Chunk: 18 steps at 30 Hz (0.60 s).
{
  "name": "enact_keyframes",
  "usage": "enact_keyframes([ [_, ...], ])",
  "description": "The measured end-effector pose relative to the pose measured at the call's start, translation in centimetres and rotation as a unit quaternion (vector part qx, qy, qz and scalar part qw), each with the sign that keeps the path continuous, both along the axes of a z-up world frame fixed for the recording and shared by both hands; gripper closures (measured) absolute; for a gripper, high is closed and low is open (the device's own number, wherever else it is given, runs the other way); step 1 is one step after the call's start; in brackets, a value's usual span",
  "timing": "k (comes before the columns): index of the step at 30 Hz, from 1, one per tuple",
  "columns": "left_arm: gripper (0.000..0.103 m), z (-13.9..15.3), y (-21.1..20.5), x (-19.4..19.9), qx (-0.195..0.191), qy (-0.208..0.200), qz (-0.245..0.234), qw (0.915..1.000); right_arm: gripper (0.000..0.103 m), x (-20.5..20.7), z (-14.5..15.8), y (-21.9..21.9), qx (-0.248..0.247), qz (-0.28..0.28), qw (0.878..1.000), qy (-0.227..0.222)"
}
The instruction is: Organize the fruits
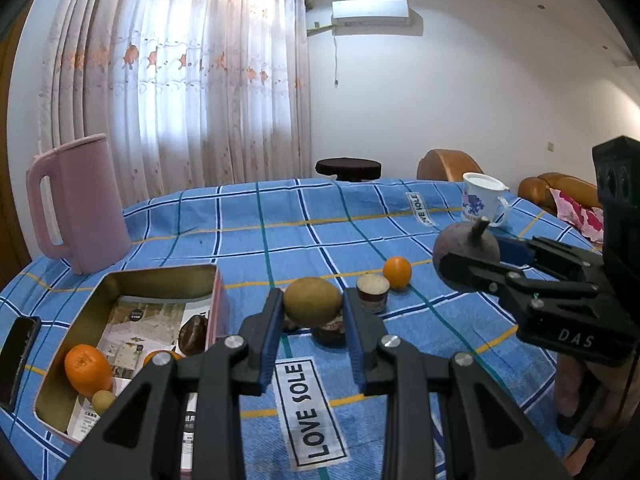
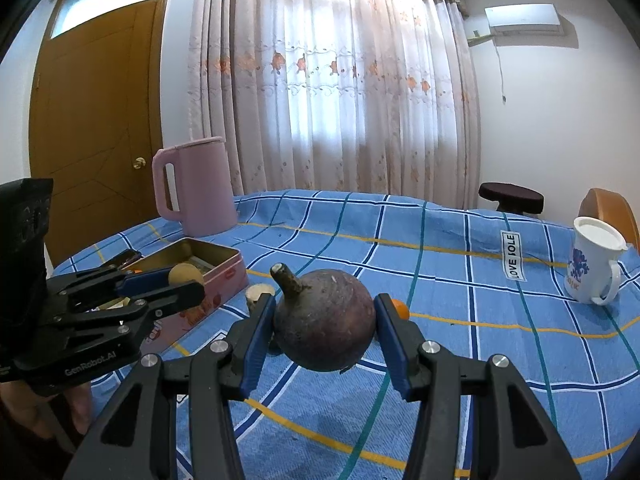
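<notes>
grippers each carry a fruit above the blue checked tablecloth [image 1: 248, 216]. the left gripper [image 1: 314, 312] is clamped on a greenish-brown round fruit [image 1: 313, 299], its blue pads pressing both sides, held clear of the cloth just right of the pink tin [image 1: 218, 300]. the right gripper [image 2: 325, 320] is closed around a dark purple round fruit [image 2: 325, 320] with a stubby stem tilted up and to the left; it too hangs off the table.

inside the open tin lie an orange [image 1: 88, 368], a small yellowish fruit [image 1: 103, 400], a dark brown fruit [image 1: 193, 334] and part of a second orange fruit, on printed paper. on the cloth beyond the left gripper stand a small cut-topped piece [image 1: 373, 292] and a loose orange [image 1: 397, 273], near each other. a pink jug [image 1: 78, 208] stands behind the tin, and a white mug [image 1: 482, 199] sits well apart at the far right edge.
</notes>
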<state>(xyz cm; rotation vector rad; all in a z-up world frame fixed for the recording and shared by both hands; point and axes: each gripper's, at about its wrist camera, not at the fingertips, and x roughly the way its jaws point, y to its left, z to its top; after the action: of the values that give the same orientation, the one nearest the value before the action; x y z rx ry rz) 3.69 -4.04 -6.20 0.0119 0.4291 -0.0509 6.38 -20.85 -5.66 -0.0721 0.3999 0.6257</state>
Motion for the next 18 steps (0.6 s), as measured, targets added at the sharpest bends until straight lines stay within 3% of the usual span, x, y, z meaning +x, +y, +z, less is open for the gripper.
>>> enact_keyframes([
  [18,0.072,0.4,-0.5,-0.8,0.013,-0.023,0.006,0.9996,0.051,-1.3,0.4,-0.4,0.010,-0.002,0.999,-0.037],
])
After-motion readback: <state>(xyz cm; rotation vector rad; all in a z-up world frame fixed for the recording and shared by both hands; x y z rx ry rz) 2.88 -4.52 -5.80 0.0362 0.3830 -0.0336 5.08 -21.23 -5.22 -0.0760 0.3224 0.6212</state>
